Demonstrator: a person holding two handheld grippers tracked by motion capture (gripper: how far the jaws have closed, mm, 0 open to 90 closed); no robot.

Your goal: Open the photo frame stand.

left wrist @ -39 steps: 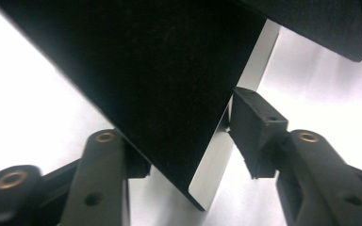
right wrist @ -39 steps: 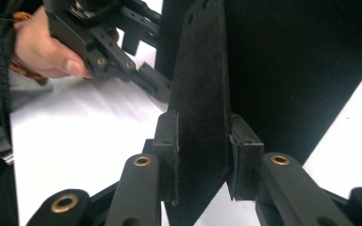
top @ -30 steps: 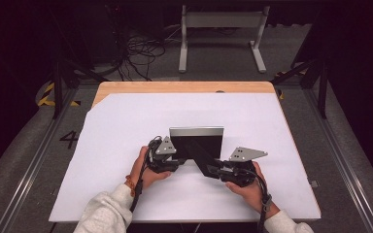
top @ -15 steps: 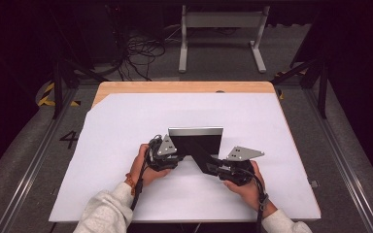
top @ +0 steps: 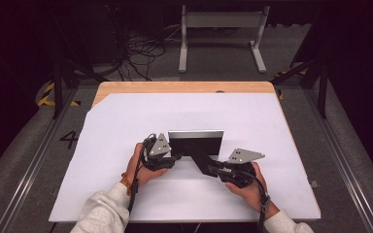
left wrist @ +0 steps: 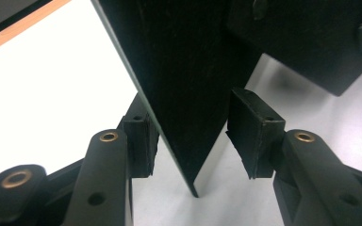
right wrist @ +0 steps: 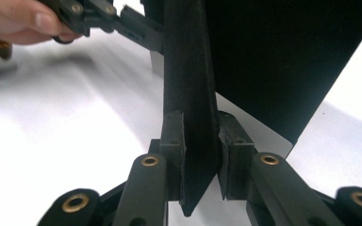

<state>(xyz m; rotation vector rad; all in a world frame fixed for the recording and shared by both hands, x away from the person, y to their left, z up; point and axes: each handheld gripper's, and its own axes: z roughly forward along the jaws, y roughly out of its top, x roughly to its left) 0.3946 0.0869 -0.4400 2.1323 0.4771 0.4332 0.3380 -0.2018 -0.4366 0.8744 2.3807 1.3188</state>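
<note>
A black picture frame (top: pixel 196 144) with a pale top edge stands near the middle of the white table (top: pixel 126 121), a black back strut (top: pixel 200 157) reaching toward me. My right gripper (top: pixel 209 166) is shut on that strut (right wrist: pixel 188 70); both pads press its lower end in the right gripper view (right wrist: pixel 199 141). My left gripper (top: pixel 177 156) is at the frame's lower left corner. In the left gripper view (left wrist: pixel 193 136) its jaws straddle the dark panel's (left wrist: pixel 188 70) corner. The left pad (left wrist: pixel 141 141) sits against it and the right pad (left wrist: pixel 254 132) stands apart.
The white sheet covers a wooden tabletop (top: pixel 184 87), whose bare edge shows at the back. Beyond it are cables (top: pixel 136 53) and a grey stand (top: pixel 221 34) on the floor. Metal rails (top: pixel 340 160) run along both sides.
The frame's top edge has sunk slightly. Both hands have stayed almost where they were.
</note>
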